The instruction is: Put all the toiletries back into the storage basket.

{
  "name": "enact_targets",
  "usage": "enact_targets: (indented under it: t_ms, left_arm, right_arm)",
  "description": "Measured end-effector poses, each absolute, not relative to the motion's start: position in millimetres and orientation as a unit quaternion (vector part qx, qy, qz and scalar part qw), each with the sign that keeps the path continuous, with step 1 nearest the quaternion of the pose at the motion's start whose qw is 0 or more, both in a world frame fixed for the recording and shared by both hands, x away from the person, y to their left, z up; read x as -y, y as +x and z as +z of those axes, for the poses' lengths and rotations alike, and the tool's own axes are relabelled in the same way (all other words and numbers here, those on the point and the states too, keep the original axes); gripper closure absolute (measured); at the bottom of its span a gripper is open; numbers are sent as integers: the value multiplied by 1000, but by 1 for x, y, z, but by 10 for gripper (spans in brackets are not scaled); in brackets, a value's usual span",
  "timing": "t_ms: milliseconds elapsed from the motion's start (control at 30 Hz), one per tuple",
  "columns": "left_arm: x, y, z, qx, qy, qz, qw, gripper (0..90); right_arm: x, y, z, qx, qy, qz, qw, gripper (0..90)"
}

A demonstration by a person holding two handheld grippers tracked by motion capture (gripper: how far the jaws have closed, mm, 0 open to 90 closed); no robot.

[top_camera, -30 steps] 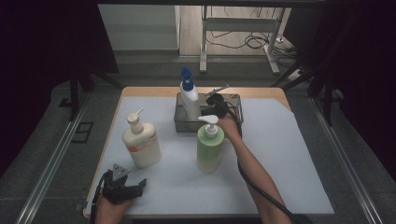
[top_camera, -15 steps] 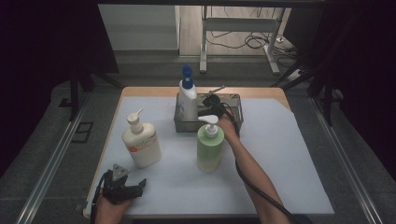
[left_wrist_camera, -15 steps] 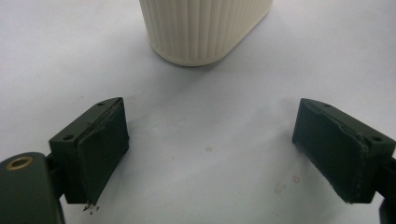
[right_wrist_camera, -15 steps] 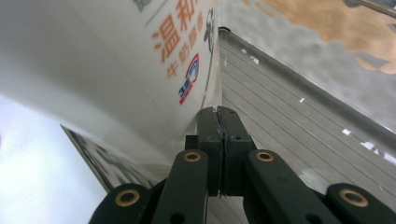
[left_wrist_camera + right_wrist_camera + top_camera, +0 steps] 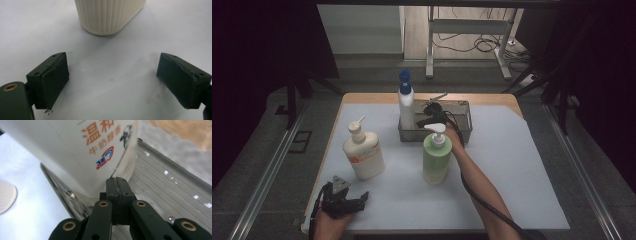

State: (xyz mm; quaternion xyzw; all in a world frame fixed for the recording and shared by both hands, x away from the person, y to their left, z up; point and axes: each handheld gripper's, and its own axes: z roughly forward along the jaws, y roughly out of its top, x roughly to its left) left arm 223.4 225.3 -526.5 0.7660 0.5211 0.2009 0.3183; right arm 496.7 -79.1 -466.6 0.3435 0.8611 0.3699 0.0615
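So the right claw [image 5: 117, 181] is clenched flat, pads pressed together with nothing between them, sitting inside the metal basket [image 5: 462, 131] at the far middle of the counter [image 5: 512, 165]. Its tip is right up against the white bottle with the blue cap [image 5: 406, 102] that stands in the basket's left end; can't tell if it's actually touching. In the right claw view that bottle [image 5: 82, 155] is glossy and smooth, with orange Chinese characters and a small red-and-blue logo, detail the high view is too far off to give. The same view shows the basket [image 5: 162, 192] floor as fine parallel wires or slats, shiny with little glints, and a wall of mesh.

The left claw [image 5: 343, 197] rests at the near left edge of the counter, released, its 2 jaws wide apart over bare surface. The left claw view shows its pads [image 5: 53, 85] as matte dark blocks with slightly chipped edges, and just beyond them the rounded base of the cream pump bottle [image 5: 108, 15], which has fine vertical ribbing. From above that cream pump bottle [image 5: 363, 155] just looks plain and oval with an orange label.

A green pump bottle [image 5: 436, 157] stands in front of the basket, just beside the right forearm. The counter cover is a smooth pale sheet over a wooden top.
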Motion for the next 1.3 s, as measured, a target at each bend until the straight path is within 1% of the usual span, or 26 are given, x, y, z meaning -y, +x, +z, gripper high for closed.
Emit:
enact_targets:
  t_ms: [533,800,933,1067,1267,1300]
  left_arm:
    - [-225,223,-527,-521,766,201,318,103]
    - [-225,223,-527,-521,766,201,318,103]
    - [-225,223,-527,-521,766,202,318,103]
    - [-225,223,-527,-521,766,201,318,103]
    - [-225,223,-527,-521,766,202,318,103]
    - [-225,223,-527,-521,766,202,318,103]
  right_arm:
    - [78,495,-462,-864,332,375,53,893]
    - [79,493,-461,-866,332,367,68,850]
    - [82,492,-460,-865,329,374,66,815]
    - [88,490,-457,-864,328,376,68,747]
    - [93,485,-449,-865,323,375,79,590]
    - [94,483,-446,-866,320,375,82,549]
